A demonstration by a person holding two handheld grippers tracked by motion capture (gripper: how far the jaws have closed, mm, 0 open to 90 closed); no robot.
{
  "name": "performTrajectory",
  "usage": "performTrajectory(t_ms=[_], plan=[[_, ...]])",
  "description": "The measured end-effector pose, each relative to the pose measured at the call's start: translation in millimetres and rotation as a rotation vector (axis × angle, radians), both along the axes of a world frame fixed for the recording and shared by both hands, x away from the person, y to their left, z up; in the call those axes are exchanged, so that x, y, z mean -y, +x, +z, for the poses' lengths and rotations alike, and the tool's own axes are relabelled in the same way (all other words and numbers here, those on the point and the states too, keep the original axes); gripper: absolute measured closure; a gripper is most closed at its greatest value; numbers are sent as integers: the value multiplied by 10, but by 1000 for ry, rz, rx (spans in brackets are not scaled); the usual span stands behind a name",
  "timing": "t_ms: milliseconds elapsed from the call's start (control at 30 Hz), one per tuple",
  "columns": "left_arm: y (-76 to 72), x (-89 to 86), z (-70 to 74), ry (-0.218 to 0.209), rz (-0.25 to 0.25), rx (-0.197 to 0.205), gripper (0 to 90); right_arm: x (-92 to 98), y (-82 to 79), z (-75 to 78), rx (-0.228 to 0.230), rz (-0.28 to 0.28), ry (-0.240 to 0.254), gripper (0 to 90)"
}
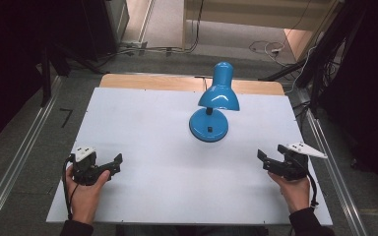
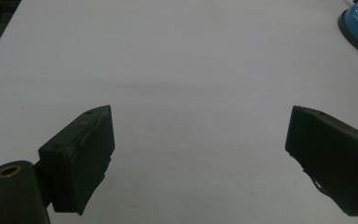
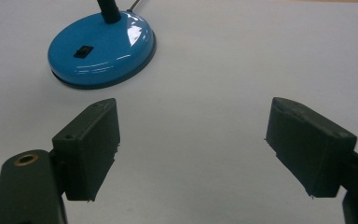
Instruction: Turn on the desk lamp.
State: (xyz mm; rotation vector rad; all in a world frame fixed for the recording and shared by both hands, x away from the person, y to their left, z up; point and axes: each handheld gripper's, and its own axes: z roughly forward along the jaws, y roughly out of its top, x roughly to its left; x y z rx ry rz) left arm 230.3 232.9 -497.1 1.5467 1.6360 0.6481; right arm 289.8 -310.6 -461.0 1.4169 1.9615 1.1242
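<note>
Two released tools, left tool and right tool, flank bare table near its side edges.

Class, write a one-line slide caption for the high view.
Two open hand-held grippers, left gripper and right gripper, rest on a white table facing a blue desk lamp.

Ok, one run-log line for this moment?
left gripper: open, empty, near table left | right gripper: open, empty, near right | lamp: upright, mid-far, untouched | contact: none

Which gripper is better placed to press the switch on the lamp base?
Probably the right gripper: open, with the switch and lamp base just ahead. The left gripper sees the base only at its edge.
</note>
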Motion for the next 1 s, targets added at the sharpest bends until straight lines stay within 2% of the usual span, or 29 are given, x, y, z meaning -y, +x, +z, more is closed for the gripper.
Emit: performTrajectory(t_ms=[1000], plan=[[-5,-30,2,-17,0,3,84,-378,281,24,3,60,1,172]])
